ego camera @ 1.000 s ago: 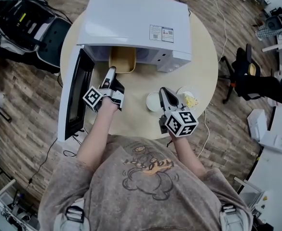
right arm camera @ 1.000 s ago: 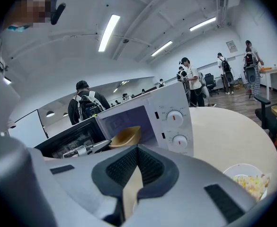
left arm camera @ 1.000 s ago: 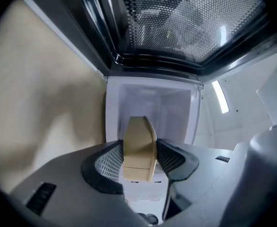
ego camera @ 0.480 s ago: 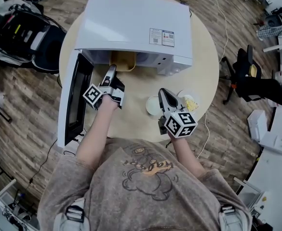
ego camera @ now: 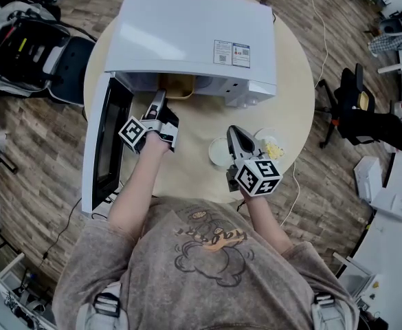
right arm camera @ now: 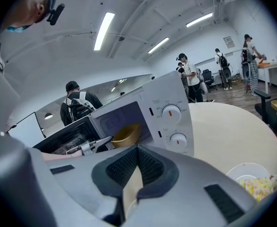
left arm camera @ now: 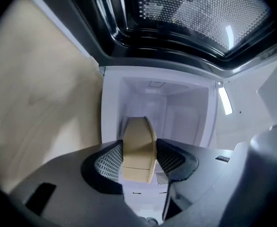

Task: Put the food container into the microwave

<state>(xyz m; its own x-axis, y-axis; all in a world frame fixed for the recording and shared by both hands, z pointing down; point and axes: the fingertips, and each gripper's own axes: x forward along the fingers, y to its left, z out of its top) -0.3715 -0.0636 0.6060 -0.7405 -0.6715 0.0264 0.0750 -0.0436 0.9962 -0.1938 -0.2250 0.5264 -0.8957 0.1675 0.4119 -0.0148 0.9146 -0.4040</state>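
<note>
Food container [ego camera: 176, 86] partway inside microwave [ego camera: 194, 36]

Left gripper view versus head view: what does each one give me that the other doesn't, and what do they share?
Only the left gripper view: the left tongs clamped on the rim of the food container, with the white cavity of the microwave straight ahead. Only the head view: the right tongs over the table, shut and empty, with a white dish and a plate of yellow food beside them. Both: the tan container partway into the microwave, and the open door.
</note>
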